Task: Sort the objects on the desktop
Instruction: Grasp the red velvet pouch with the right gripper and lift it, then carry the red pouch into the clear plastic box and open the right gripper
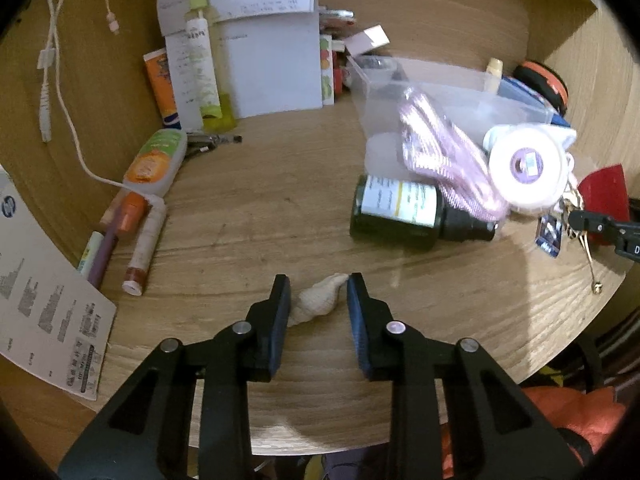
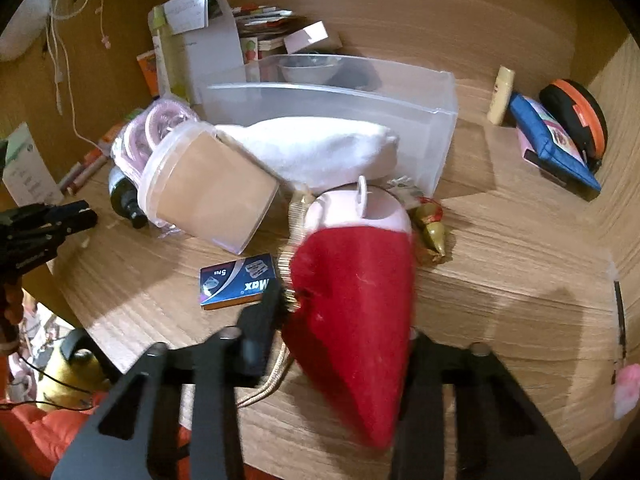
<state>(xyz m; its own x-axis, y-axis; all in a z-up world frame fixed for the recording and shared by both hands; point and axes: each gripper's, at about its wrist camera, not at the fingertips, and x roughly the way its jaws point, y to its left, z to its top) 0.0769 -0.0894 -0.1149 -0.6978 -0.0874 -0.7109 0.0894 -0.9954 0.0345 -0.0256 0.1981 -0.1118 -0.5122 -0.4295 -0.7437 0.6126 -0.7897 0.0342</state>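
In the left wrist view a small cream seashell (image 1: 318,298) lies on the wooden desk between the fingers of my left gripper (image 1: 319,294). The jaws stand open around it, the right finger touching its tip. In the right wrist view my right gripper (image 2: 344,312) is shut on a red felt pouch with a white trim (image 2: 354,308), held just above the desk. The clear plastic bin (image 2: 400,112) stands behind it; it also shows in the left wrist view (image 1: 440,92). The right gripper shows at the left view's right edge (image 1: 600,226).
A dark bottle (image 1: 400,210), pink bag (image 1: 440,156) and white tape roll (image 1: 528,168) lie by the bin. Tubes and pens (image 1: 140,216), papers (image 1: 256,48) and a cable (image 1: 52,80) are at the left. A blue razor-blade box (image 2: 238,280), lidded tub (image 2: 208,192), white cloth (image 2: 320,152), blue pouch (image 2: 556,144).
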